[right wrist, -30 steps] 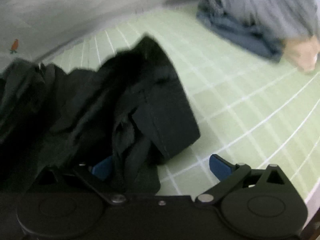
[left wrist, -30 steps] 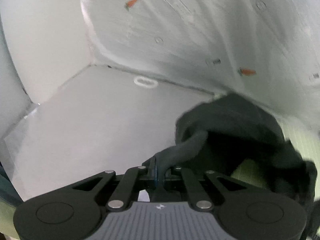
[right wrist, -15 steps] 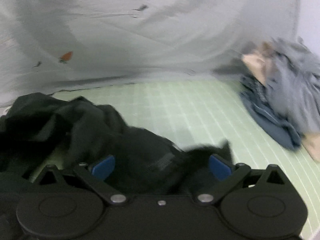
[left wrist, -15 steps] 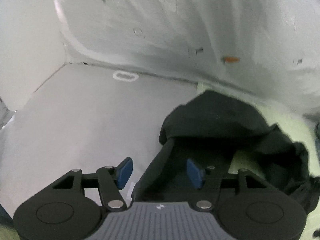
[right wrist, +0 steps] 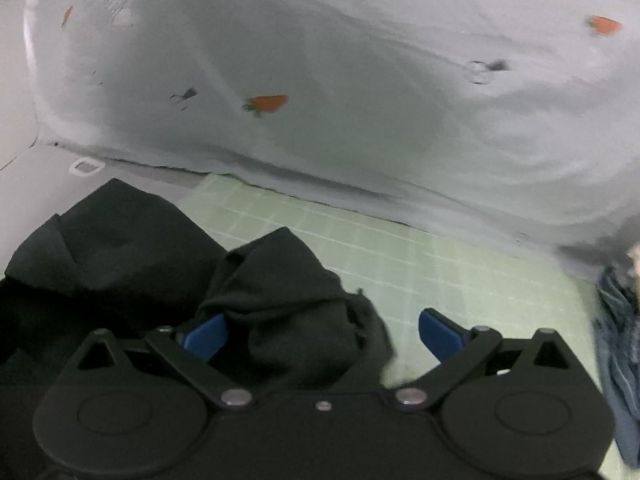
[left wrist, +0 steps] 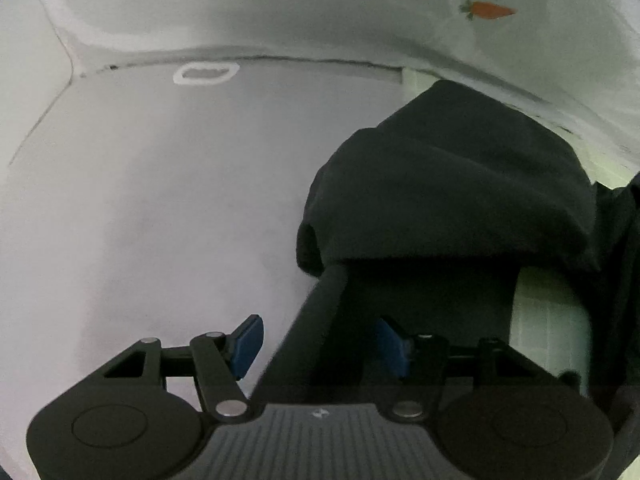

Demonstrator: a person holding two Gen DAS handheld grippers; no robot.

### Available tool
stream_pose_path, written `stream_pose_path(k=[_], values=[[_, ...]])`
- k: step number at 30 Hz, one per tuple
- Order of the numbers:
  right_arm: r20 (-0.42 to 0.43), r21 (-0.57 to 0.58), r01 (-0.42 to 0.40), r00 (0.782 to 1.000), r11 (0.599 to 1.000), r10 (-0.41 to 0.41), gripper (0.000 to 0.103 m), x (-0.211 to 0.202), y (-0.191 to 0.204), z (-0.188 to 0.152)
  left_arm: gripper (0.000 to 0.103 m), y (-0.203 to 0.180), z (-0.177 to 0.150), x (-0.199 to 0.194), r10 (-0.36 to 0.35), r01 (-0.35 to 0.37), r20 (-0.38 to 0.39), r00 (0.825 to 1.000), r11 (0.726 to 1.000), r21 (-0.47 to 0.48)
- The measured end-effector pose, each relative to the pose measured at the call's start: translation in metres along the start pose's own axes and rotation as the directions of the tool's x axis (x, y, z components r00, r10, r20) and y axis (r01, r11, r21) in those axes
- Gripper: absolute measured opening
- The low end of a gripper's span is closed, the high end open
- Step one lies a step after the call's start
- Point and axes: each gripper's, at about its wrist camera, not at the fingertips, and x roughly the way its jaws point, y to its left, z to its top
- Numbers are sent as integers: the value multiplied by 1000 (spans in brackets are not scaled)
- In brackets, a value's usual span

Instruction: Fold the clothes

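Across the lower right of the left wrist view lies the black garment [left wrist: 452,184], bunched into a rounded mound with a flat strip of its cloth running down toward the camera. The left claw [left wrist: 320,344] stands wide, its blue fingertips [left wrist: 248,340] apart; the strip of black cloth passes between them, nearer the right-hand pad, and neither pad presses on it so far as can be seen. To the left of the garment spreads a bare grey surface [left wrist: 160,208], with a small white ring [left wrist: 206,74] at its far edge in the upper left of the frame. Behind it hangs a pale sheet printed with carrots [left wrist: 486,10]. Low and left in the right wrist view the same black garment [right wrist: 120,248] sits in two humps, partly on the grey surface and partly on a green gridded mat [right wrist: 400,264] that fills the middle right of the frame. The right claw [right wrist: 322,332] is also wide; a hump of black cloth lies between its blue fingertips [right wrist: 440,332], close against the left pad and clear of the right one. At the far right edge lies a crumpled blue garment [right wrist: 620,340].
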Motion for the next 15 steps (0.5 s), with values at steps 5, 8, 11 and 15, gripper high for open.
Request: stream_pose_path(k=[5,8,11,15], values=[[-29,-10,25,999,1000,-25,102,2,6,28,63,6,10,13,-16,14,-38,999,999,-33],[-67,74,24,998,997,-19,102,3,-4,37,63,9,16,20,-26,22,-61,998,998,-54],[-44,136,30,999,990,-24,102,-5,-14,45,63,13,20,26,-37,32,-77,996,997,-74],[-25,150,12,1000,989,-9,102,-7,-16,56,63,14,16,23,-49,41,-78,996,995,-92]])
